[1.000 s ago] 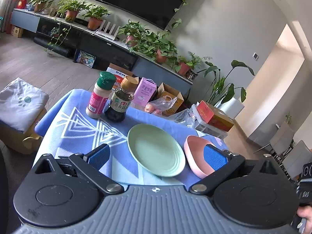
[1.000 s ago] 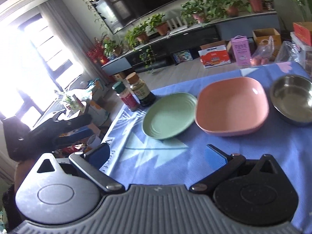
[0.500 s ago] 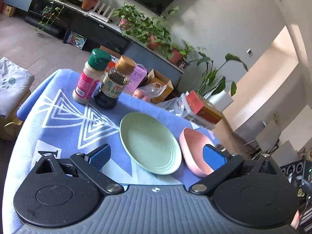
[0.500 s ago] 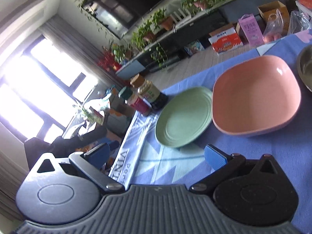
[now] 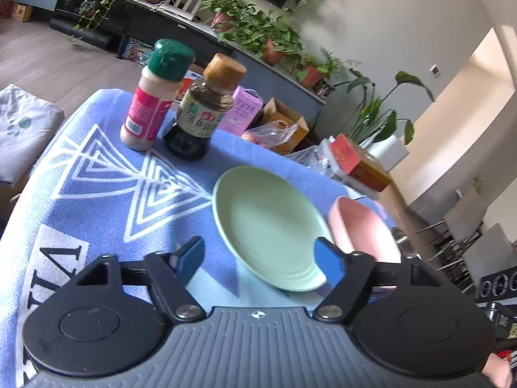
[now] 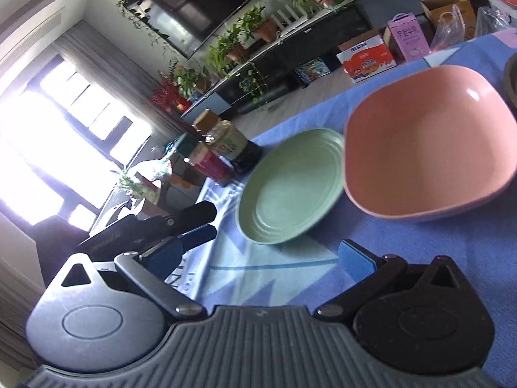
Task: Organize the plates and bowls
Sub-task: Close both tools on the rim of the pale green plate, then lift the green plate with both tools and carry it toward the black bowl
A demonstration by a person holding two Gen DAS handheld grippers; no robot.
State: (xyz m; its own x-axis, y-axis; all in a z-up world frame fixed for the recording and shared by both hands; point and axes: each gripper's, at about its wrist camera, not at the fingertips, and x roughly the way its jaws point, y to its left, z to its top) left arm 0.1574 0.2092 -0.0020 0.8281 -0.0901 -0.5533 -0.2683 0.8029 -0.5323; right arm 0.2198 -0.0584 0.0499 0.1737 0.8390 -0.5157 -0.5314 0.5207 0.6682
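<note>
Pink bowl [image 5: 358, 226] half hidden, metal bowl [image 6: 510, 80] cropped

Round green plate [image 5: 268, 223] sits flat on the blue cloth. Squarish pink bowl [image 6: 426, 148] is right beside it, upright and empty.

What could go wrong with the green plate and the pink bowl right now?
The left gripper comes at the green plate with its fingers having just been closing, nothing pinched yet. They might only nudge the thin rim and slide the plate into the pink bowl right beside it.

The two bottles stand close behind the plate, so a push that way could tip them.

The slick plate may slip from a shallow pinch.
</note>
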